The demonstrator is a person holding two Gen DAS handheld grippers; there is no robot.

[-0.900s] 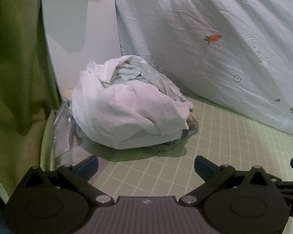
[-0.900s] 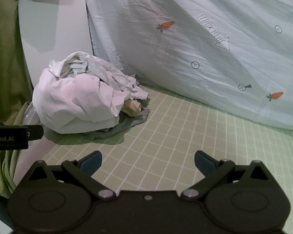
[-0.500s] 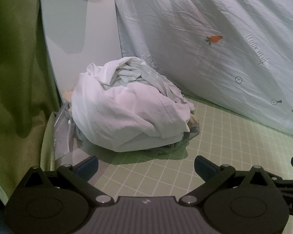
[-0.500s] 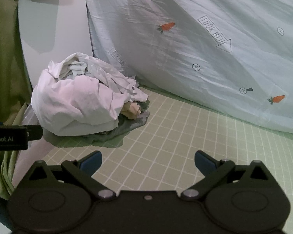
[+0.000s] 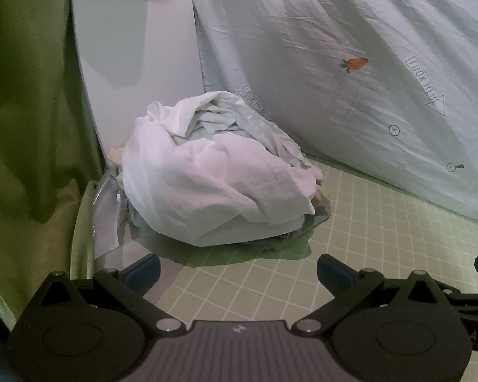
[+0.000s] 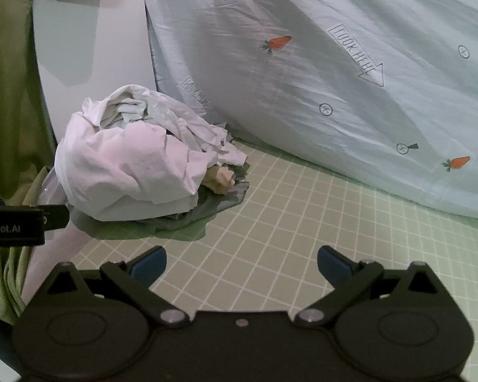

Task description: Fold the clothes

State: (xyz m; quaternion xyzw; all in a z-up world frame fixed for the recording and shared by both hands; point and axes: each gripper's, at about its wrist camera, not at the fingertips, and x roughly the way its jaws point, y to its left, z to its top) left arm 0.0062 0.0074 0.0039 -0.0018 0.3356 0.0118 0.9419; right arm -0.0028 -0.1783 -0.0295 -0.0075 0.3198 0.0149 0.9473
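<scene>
Through my left wrist view, my left tongs [image 5: 239,270] gape wide, holding nothing, over the green checked mat [image 5: 382,238]. The pile of clothes [image 5: 213,184] sits beyond, far left. Through my right wrist view, my right tongs [image 6: 242,262] also gape empty; the pile [image 6: 130,165] lies far left.

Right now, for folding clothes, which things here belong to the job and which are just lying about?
For the job:
- pile of crumpled clothes, white garment on top
- green grid mat, bare folding surface
- left gripper, open, empty
- right gripper, open, empty

Just lying about:
- carrot-print sheet behind
- white board
- green cloth
</scene>
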